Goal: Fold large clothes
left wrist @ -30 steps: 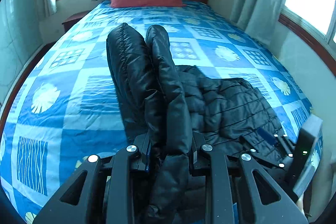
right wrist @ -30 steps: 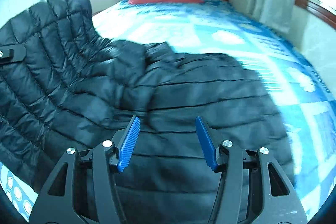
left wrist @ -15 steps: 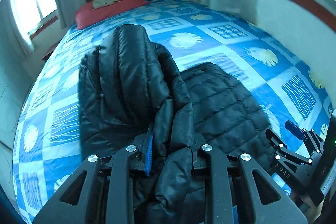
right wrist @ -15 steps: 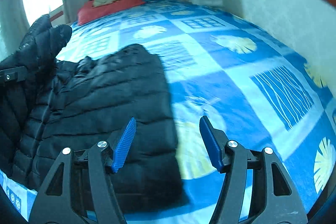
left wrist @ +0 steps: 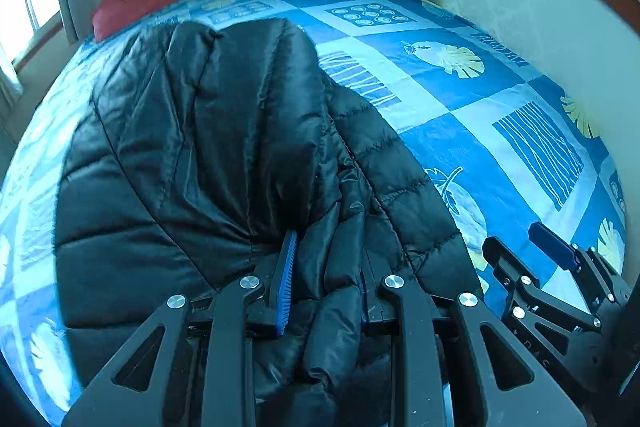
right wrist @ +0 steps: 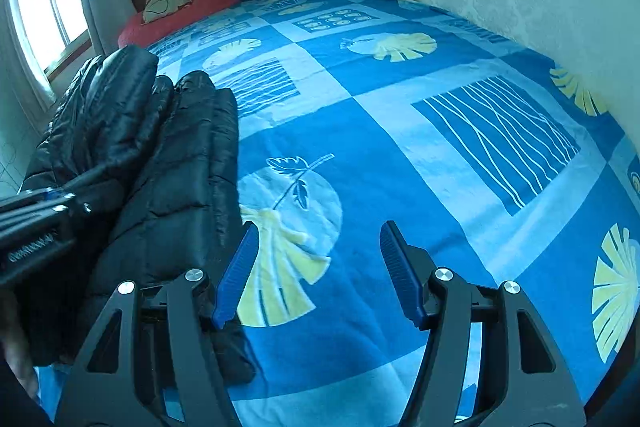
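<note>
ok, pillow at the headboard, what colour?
Red pillow, with a pale printed cushion on it; right wrist view shows it best.

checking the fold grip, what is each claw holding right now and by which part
The left claw is shut on a bunched fold of the black puffer jacket; which part cannot be told. The right claw is open over the bedsheet, holding nothing.

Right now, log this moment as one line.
left gripper: shut on jacket | right gripper: open, empty, over bed | fold: underway
</note>
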`<state>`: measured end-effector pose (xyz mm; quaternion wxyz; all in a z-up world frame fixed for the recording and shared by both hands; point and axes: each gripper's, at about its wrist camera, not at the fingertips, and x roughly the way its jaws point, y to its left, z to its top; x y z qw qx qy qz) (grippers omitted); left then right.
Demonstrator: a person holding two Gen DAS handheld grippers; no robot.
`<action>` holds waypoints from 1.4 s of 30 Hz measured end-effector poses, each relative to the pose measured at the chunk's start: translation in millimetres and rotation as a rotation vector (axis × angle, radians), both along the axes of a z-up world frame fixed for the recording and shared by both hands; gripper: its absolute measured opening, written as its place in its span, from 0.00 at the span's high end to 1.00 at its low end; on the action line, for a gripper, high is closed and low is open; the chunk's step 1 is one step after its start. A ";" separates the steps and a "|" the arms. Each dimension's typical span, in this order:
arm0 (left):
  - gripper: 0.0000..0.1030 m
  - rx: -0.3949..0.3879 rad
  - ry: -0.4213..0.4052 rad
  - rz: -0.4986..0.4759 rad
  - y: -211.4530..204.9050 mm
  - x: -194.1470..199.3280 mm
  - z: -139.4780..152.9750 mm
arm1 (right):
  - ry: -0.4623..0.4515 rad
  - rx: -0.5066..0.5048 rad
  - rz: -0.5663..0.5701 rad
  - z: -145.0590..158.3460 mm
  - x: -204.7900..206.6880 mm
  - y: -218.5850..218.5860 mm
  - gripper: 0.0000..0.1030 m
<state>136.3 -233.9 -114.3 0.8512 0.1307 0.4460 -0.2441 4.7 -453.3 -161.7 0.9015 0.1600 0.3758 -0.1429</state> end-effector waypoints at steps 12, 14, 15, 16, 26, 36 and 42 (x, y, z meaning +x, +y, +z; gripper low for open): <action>0.71 -0.042 -0.020 -0.003 2.9 -8.5 -0.9 | 0.013 -0.001 -0.014 -4.9 -4.6 -3.3 0.39; 0.62 -0.068 -0.021 -0.011 4.2 -16.2 4.2 | 0.018 -0.006 -0.019 -4.5 -6.2 -4.6 0.39; 0.52 -0.085 -0.019 -0.019 4.1 -19.0 7.1 | 0.020 -0.007 -0.021 -4.2 -6.8 -4.9 0.39; 0.45 -0.105 -0.021 -0.029 4.5 -25.0 11.9 | 0.021 -0.009 -0.023 -3.5 -7.7 -5.2 0.39; 0.37 -0.146 -0.073 -0.122 22.8 -80.5 48.7 | 0.032 -0.049 -0.022 5.9 -15.0 2.4 0.39; 0.37 -0.247 -0.082 -0.180 79.1 -133.7 71.2 | 0.030 -0.094 0.018 22.9 -21.2 27.2 0.39; 0.37 -0.284 -0.085 -0.090 139.0 -135.5 78.1 | -0.024 -0.100 0.056 52.3 -18.6 46.9 0.38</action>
